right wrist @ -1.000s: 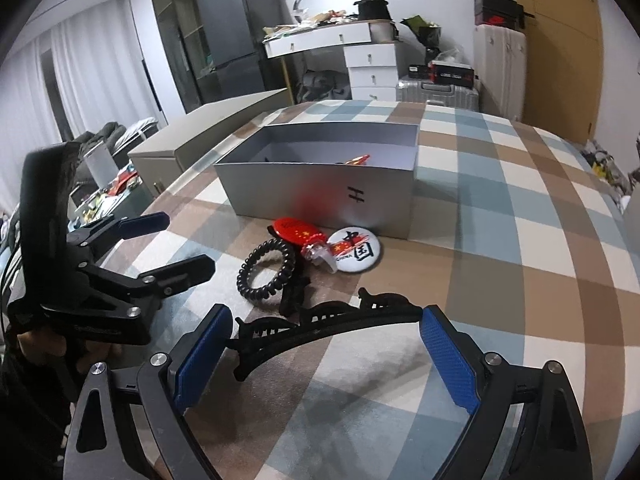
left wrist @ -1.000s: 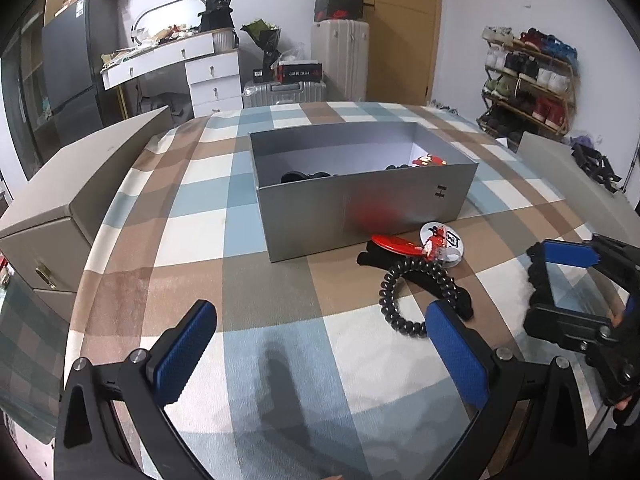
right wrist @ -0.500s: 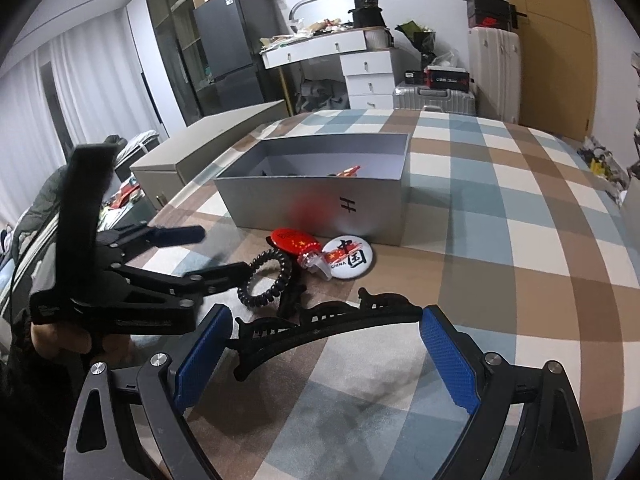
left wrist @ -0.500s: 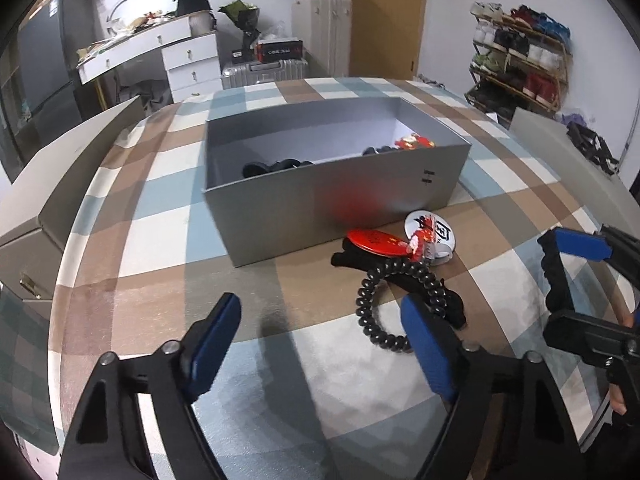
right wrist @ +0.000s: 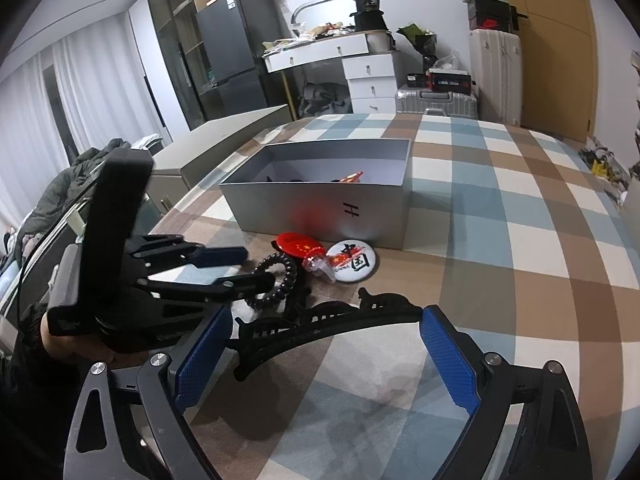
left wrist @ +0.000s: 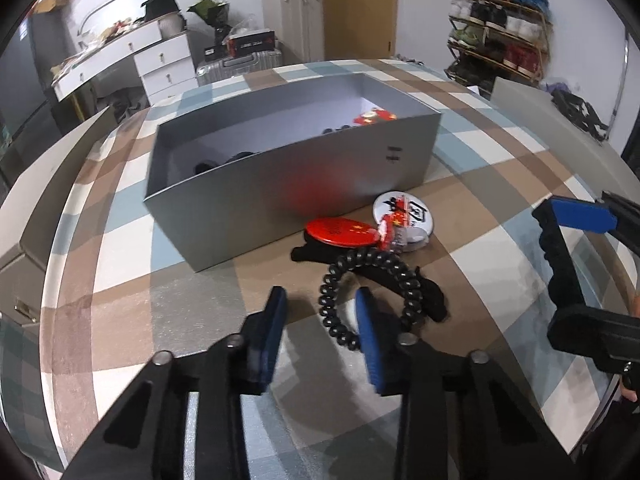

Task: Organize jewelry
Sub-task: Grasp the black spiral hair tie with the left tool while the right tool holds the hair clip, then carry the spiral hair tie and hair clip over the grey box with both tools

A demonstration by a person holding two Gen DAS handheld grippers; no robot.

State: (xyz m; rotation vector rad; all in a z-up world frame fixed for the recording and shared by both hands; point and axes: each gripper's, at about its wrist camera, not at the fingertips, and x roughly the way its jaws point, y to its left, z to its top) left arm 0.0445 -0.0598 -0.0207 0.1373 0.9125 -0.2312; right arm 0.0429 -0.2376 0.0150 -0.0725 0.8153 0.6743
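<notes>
The left gripper (left wrist: 320, 312) sits low over the checked tablecloth (left wrist: 120, 264) with its blue-padded fingers (left wrist: 274, 320) drawn fairly close together but not touching, one on each side of the near arc of a black coiled hair tie (left wrist: 370, 292); whether the pads actually press the coil cannot be told, and from the right wrist view its fingertips lie right at the coil (right wrist: 276, 280) on the cloth. The right gripper (right wrist: 324, 356) is spread wide, its blue pads (right wrist: 448, 364) well apart, with a black arched hair clip (right wrist: 328, 326) lying on the cloth between them and nothing grasped. Just beyond the coiled tie, a red oval badge (left wrist: 340, 232) overlaps a small clear-and-red trinket (left wrist: 394, 234), which in turn rests against a white round badge (left wrist: 404, 216) printed with black characters; a black piece (left wrist: 308, 254) pokes out beneath the red one. These lie just beside the near wall of an open grey box (left wrist: 288, 184), inside which a red item (left wrist: 374, 117) and some dark pieces (left wrist: 224, 162) show above the rim. To the far left of the table stands a beige cabinet (left wrist: 36, 184), and a shoe rack (left wrist: 500, 44) stands against the back wall.
</notes>
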